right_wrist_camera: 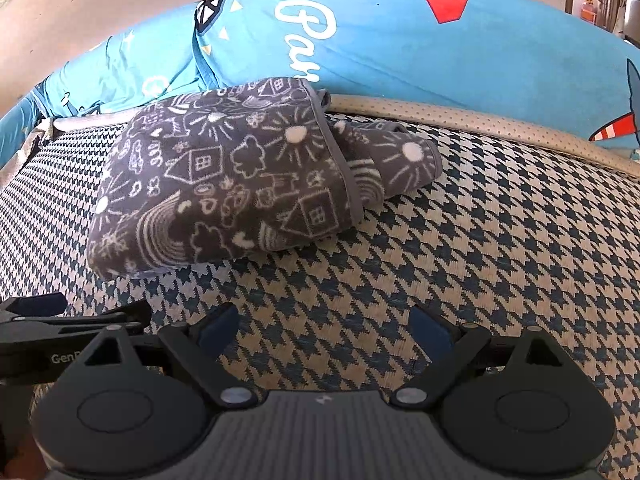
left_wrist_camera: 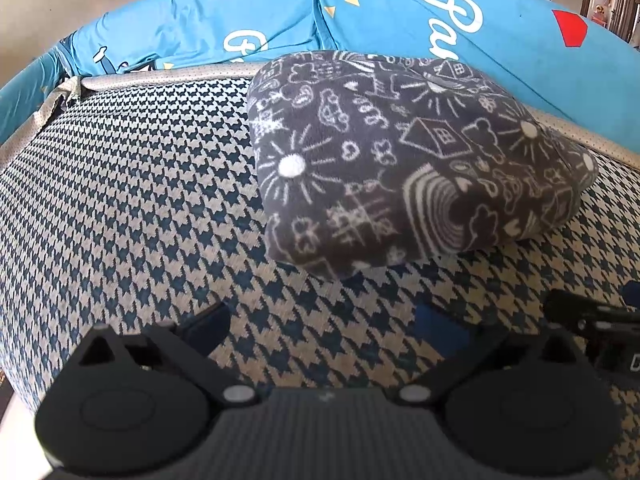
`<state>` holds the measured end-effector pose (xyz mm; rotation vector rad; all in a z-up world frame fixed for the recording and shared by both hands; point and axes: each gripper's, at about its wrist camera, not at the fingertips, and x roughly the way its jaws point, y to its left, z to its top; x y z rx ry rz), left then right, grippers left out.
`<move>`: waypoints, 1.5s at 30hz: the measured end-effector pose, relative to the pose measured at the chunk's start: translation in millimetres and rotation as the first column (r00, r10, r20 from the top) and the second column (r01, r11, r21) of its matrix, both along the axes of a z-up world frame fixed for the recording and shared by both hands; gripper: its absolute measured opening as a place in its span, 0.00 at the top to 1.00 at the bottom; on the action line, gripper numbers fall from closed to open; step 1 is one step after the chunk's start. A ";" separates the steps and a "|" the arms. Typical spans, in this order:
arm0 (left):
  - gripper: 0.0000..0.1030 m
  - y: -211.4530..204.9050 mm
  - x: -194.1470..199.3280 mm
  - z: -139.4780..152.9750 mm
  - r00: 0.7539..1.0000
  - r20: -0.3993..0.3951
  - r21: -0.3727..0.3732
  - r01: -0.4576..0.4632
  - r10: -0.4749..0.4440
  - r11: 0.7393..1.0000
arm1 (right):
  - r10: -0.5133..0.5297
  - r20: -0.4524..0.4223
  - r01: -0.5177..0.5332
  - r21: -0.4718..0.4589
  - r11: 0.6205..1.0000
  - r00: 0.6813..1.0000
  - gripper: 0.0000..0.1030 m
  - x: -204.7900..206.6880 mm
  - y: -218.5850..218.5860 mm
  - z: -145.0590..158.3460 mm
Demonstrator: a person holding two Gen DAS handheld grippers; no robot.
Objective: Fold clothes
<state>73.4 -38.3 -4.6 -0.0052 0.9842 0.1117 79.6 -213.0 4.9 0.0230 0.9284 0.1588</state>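
Both grippers, left gripper and right gripper, I see spread wide and empty, low over the houndstooth cover. 1 folded grey doodle-print garment lies ahead, against the blue cushions.

Black gripper bodies, blue finger pads, silver screws.

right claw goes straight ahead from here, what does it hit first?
Most likely the houndstooth cover: the open right claw faces bare fabric. The folded grey garment sits ahead-left, apparently off that line; depth is unclear.
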 end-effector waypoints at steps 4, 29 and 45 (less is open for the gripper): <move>0.00 -0.3 -0.1 0.0 1.000 -0.002 0.003 0.000 0.000 1.000 | 0.001 0.002 -0.001 -0.009 1.000 1.000 0.10 0.3 1.4 -0.7; 0.00 3.8 0.7 -28.5 0.994 -0.106 -0.019 -0.027 0.024 0.999 | -0.031 -0.061 0.029 -0.025 0.999 0.998 0.10 7.3 -1.5 -12.6; 0.00 0.5 -10.8 -32.2 0.998 -0.060 -0.012 0.001 -0.002 1.000 | -0.048 -0.138 0.034 -0.096 0.995 0.989 0.05 19.0 3.0 -30.9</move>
